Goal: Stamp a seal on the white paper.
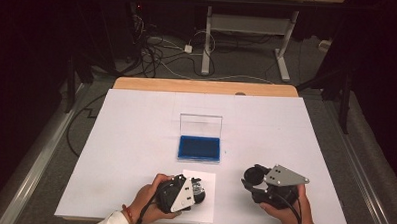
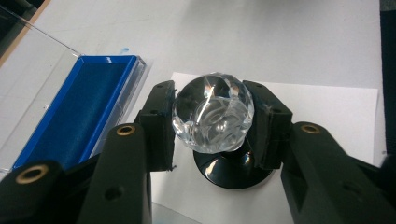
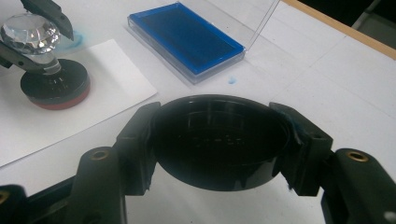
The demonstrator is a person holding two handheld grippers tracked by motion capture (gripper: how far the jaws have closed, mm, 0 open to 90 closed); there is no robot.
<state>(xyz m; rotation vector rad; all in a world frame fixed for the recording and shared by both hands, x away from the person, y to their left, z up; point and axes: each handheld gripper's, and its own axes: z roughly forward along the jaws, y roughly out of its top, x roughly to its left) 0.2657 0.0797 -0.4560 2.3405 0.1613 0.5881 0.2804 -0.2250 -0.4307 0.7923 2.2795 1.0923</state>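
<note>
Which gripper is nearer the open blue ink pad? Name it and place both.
Left. The left gripper, shut on the crystal-handled stamp, stands on the paper sheet just in front of the ink pad. The right gripper, shut on the black cap, sits farther off to its right.

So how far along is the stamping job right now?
Done: the ink pad lies open, and the stamp's black cap is off, clamped in the right hand-held gripper. In hand: the left hand-held gripper grips the stamp by its crystal knob, standing on the paper. Left, probably: recapping and closing the pad.
</note>
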